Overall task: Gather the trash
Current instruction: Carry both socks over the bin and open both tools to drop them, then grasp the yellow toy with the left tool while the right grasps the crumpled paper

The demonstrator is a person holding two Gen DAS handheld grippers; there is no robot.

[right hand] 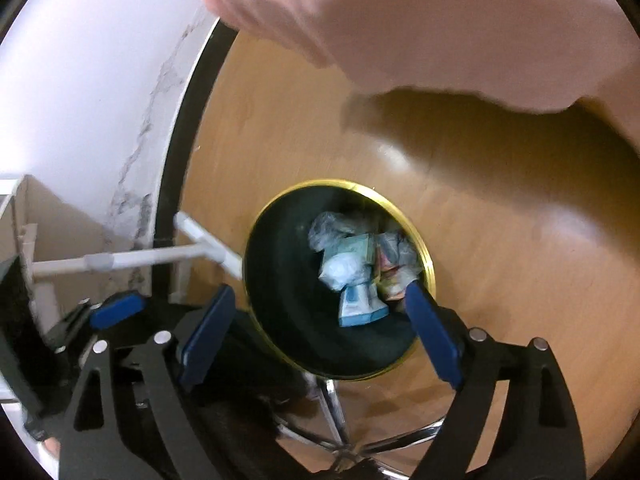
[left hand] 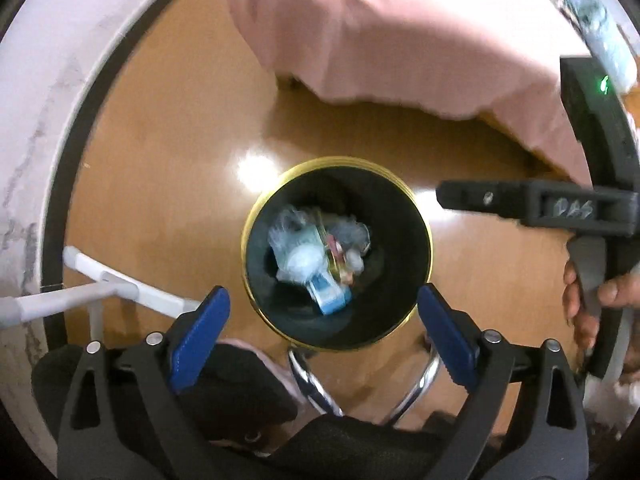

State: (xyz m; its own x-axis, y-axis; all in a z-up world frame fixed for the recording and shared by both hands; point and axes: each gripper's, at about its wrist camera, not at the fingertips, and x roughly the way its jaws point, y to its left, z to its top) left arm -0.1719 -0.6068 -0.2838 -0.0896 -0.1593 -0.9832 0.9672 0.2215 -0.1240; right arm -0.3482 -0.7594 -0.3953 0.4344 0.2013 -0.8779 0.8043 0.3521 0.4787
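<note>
Trash [left hand: 316, 258], a blurred heap of crumpled clear plastic, pale wrappers and a small blue-and-white carton [left hand: 330, 298], lies at the bottom of the round black waste bin with a gold rim [left hand: 416, 208], and that bin stands on the glossy wooden floor [left hand: 168, 160]. Looking straight down, the left gripper [left hand: 323, 314] hangs over the bin's near rim, blue pads spread wide, nothing between them. The right gripper [right hand: 318, 312] is over the same bin, jaws wide and empty too. A pink cloth [left hand: 380, 24] drapes beyond the bin, a white plastic frame [left hand: 100, 284] sits left of it, chrome chair legs [left hand: 312, 380] just nearer
</note>
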